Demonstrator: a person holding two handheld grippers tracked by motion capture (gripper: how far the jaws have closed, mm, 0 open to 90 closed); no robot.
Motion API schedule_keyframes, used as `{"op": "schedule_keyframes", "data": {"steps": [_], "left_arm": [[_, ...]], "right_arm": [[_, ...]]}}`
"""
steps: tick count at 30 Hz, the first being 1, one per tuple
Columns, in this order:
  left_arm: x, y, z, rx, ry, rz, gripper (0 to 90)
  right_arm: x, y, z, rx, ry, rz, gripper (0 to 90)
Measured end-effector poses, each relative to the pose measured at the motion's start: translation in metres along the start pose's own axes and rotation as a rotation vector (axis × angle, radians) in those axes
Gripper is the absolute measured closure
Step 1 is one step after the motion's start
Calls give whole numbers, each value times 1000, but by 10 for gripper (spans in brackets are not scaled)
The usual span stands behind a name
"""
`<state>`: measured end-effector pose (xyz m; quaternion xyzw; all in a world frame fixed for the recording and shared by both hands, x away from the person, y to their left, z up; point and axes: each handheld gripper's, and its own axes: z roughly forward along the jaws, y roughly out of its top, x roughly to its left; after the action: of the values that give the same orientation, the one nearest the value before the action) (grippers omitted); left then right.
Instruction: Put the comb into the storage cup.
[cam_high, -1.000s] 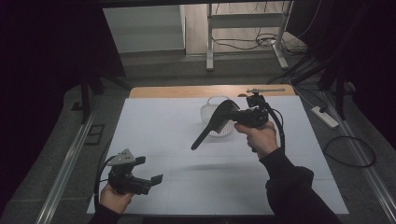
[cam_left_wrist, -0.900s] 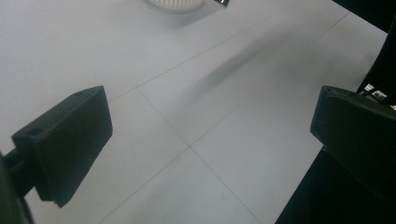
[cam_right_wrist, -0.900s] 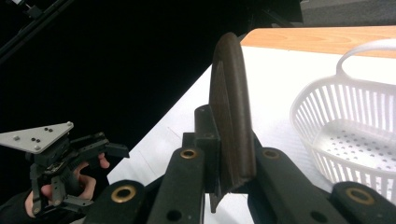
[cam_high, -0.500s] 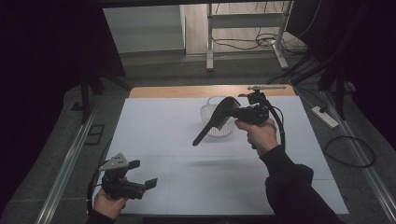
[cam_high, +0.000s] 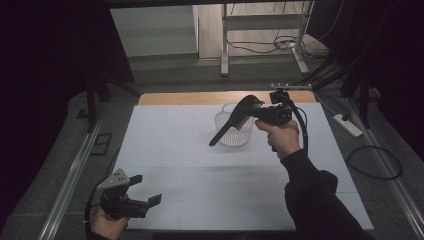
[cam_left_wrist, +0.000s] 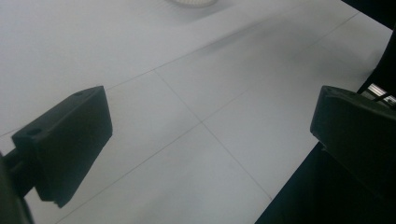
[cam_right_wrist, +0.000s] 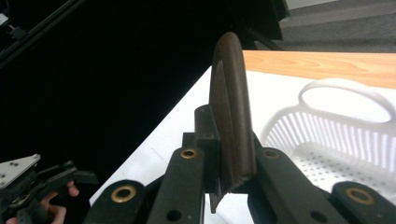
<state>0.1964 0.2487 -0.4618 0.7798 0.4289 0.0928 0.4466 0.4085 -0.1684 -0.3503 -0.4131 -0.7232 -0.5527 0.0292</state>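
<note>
A dark, curved comb (cam_high: 234, 123) hangs tilted above the white slotted basket (cam_high: 235, 136), its handle end pointing down. The basket stands upright beneath it.

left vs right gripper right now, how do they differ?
The left gripper has its jaws wide apart with nothing between them; the right gripper is shut on a dark comb. The left gripper sits low at the table's near left corner; the right gripper is raised beside the white basket farther back. Both are black, hand-held, two-jaw tools.
</note>
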Motion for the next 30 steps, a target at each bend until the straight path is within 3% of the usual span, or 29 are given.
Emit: {"op": "schedule_keyframes", "data": {"steps": [30], "left_arm": [[-3, -16, -17, 18, 53, 7, 0]], "right_arm": [[-28, 33, -1, -73, -146, 20, 860]]}}
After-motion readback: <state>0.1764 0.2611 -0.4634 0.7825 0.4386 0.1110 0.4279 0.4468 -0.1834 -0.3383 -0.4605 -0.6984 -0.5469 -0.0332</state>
